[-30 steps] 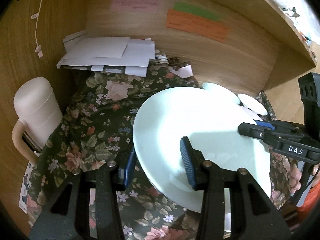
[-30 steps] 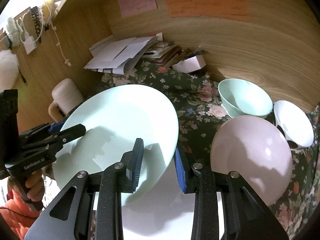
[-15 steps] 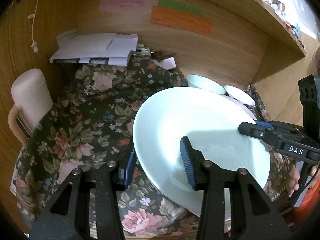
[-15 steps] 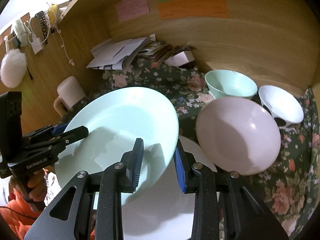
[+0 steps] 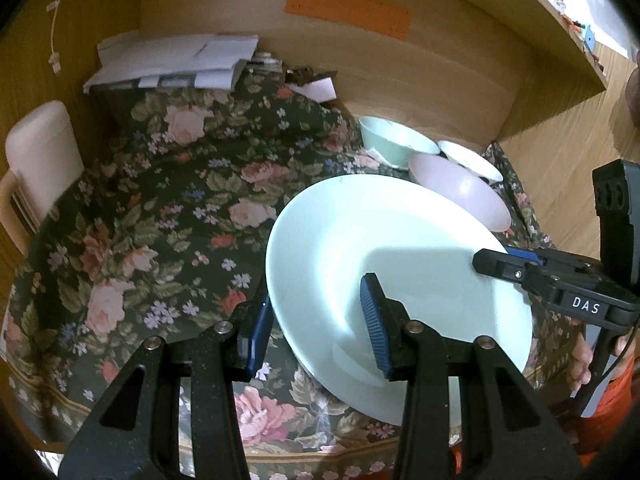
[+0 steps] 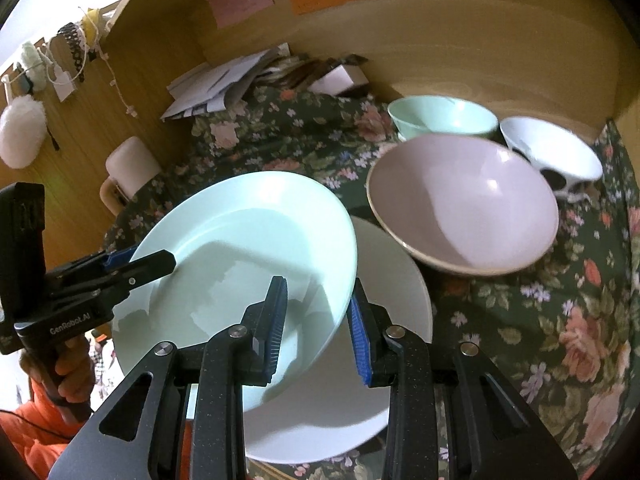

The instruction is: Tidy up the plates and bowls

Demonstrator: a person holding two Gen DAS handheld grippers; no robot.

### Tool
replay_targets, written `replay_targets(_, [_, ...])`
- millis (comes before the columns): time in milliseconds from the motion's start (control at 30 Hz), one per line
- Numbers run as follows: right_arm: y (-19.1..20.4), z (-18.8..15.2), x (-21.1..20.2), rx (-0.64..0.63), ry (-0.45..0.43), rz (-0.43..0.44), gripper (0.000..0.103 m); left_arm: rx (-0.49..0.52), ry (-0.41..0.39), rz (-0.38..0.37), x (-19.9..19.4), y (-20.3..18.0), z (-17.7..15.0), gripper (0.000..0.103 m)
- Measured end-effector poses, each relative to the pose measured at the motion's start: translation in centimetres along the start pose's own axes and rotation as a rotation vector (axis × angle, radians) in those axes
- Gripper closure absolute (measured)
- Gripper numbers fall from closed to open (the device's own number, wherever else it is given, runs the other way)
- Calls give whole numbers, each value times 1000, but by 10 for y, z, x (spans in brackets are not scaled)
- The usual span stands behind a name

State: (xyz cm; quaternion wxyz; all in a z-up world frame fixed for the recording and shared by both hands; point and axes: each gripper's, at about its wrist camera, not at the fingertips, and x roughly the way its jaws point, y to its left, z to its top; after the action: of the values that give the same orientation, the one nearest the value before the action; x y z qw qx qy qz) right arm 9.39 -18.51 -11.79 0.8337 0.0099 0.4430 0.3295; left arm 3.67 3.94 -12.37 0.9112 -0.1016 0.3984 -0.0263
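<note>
A person lifted a wide, pale mint-green ceramic plate [image 5: 400, 272] over the near edge of a desk draped in dark floral cloth [image 5: 152, 208], a black two-finger gripper clamped on each side of its rim. The plate hung tilted above a white dinner plate [image 6: 392, 280] lying flat at the near edge, with a large pink bowl [image 6: 472, 208] just behind, then a mint-green bowl [image 6: 444, 120] and a small white bowl [image 6: 556, 148] toward the far right corner. To finish well, the plate probably needed levelling and centring over the white one before both grips let go together; an uneven release could tip it against the pink bowl. The left gripper [image 5: 320, 320] reached in from the plate's left rim, its blue pads [image 5: 374, 320] pinching the edge, while the right gripper [image 6: 318, 324] pinched the opposite rim, both aimed toward the wooden back panel.
</note>
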Motion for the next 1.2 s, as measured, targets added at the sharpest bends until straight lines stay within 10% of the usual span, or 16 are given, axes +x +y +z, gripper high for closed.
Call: replay_targets(1200, [-25, -26, -8, 86, 2, -39, 75, 37, 60, 15, 37, -18, -6, 60])
